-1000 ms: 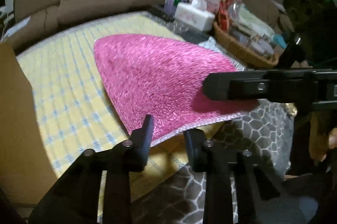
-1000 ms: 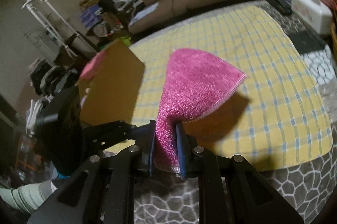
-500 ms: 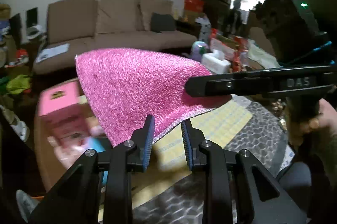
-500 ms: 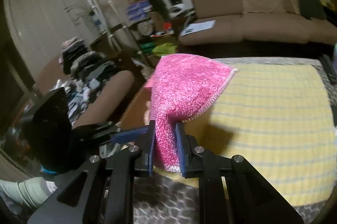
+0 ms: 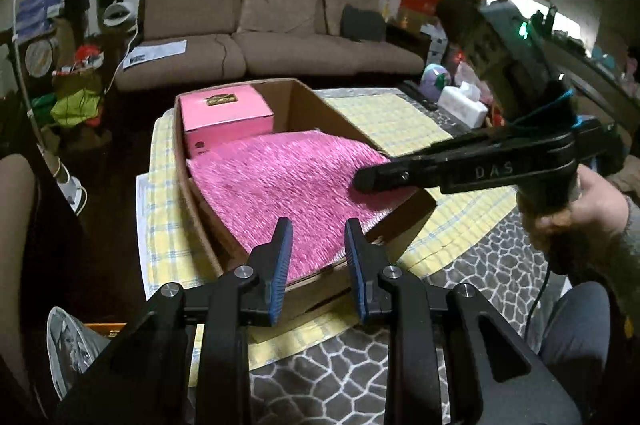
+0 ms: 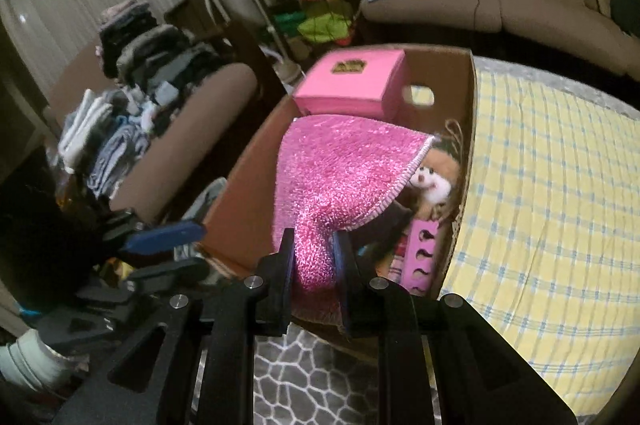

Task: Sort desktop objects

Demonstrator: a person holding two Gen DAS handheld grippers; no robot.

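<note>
A pink fuzzy cloth [image 5: 292, 185] hangs over an open cardboard box [image 5: 304, 97] on the yellow checked tablecloth. My right gripper [image 6: 314, 245] is shut on one corner of the cloth [image 6: 340, 169] and holds it above the box [image 6: 440, 65]; in the left wrist view it reaches in from the right [image 5: 364, 181]. My left gripper [image 5: 316, 233] is open and empty just in front of the cloth's near edge. It shows at the left of the right wrist view [image 6: 168, 237]. Inside the box are a pink carton [image 6: 348, 81], a plush toy [image 6: 434, 185] and a pink holed item [image 6: 420, 261].
A yellow checked tablecloth [image 6: 552, 193] covers the table right of the box. A tissue box [image 5: 462, 105] and clutter stand at the table's far right. A brown sofa [image 5: 260, 25] is behind. An armchair with piled clothes [image 6: 132, 113] is at the left.
Both grippers have swung left from over the tablecloth to over the cardboard box. The right gripper still holds the cloth, which now hangs lower over the box. The left gripper has stayed open.
</note>
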